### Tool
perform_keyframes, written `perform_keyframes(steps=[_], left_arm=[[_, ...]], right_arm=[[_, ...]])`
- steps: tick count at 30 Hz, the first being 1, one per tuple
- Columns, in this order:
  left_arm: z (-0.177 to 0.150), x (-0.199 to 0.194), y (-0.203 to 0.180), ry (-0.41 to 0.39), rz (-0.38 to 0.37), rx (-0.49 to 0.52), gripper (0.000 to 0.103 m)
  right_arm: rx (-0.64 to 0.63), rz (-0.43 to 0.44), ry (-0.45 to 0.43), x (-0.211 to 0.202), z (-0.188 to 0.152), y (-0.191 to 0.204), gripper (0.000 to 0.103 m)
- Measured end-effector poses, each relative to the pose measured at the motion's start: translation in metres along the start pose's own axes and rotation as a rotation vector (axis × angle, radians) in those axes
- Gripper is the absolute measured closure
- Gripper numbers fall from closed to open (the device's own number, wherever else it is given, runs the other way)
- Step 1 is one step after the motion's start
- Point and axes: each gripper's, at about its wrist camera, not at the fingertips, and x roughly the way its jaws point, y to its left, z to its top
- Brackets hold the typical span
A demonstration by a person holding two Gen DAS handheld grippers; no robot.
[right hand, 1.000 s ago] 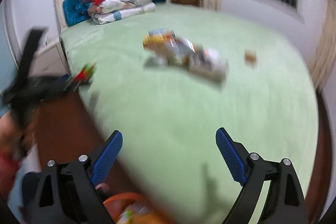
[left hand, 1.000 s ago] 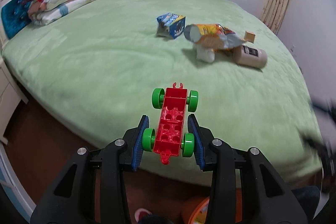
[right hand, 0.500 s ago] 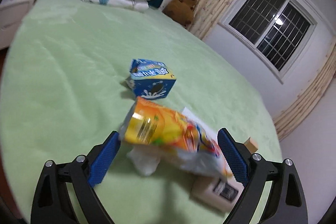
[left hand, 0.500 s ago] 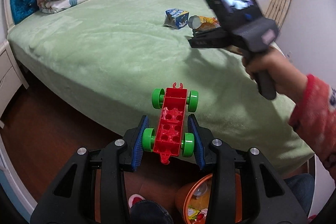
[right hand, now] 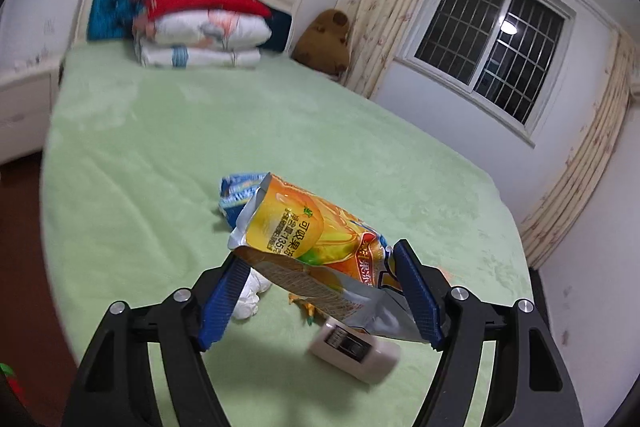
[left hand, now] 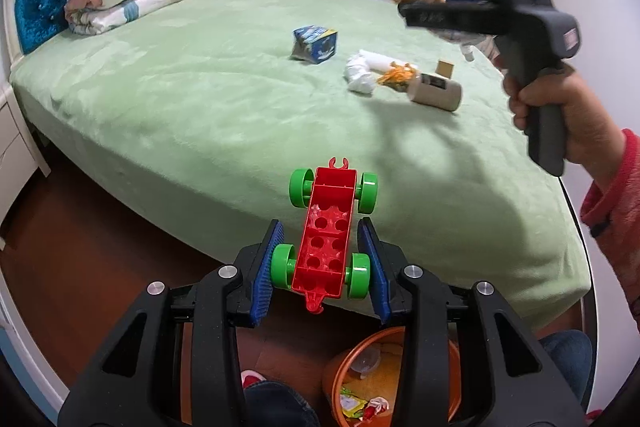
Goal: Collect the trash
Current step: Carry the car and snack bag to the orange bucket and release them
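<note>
Lifted clear of the bed [right hand: 160,155], the orange pouch [right hand: 316,247] is held between the pads of the right gripper [right hand: 320,291], whose jaws have just been closing onto it; half a second ago it lay on the blanket with the jaws spread round it. In the left view the pouch is seen at upper right, raised above the litter it was resting on. Left behind at mid-frame are a blue carton [left hand: 316,45], a white wad [left hand: 360,75], a beige bottle [left hand: 436,93] and a small brown block [left hand: 445,69]. At lower centre a red toy car [left hand: 326,235] is clamped by its green wheels in the left gripper [left hand: 324,267], as before. An orange bin [left hand: 360,375], already holding wrappers, sits at the bottom edge. The pickup appears done; carrying the pouch back to the bin is judged the next step, with several pieces still to collect.
</note>
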Motion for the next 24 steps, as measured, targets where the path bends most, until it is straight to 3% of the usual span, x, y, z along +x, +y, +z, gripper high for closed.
perform_keyframes(steps=[11, 17, 24], left_arm=[[-0.003, -0.038, -0.045, -0.040, -0.008, 0.072, 0.065], [-0.020, -0.048, -0.070, -0.018, -0.010, 0.118, 0.065], [-0.058, -0.041, -0.090, 0.056, -0.033, 0.148, 0.065]], right_arm=[[0.147, 0.178, -0.064, -0.135, -0.032, -0.064, 0.031], [0.239, 0.322, -0.025, -0.196, -0.088, -0.086, 0.031], [0.342, 0.450, 0.090, -0.227, -0.167, -0.080, 0.031]])
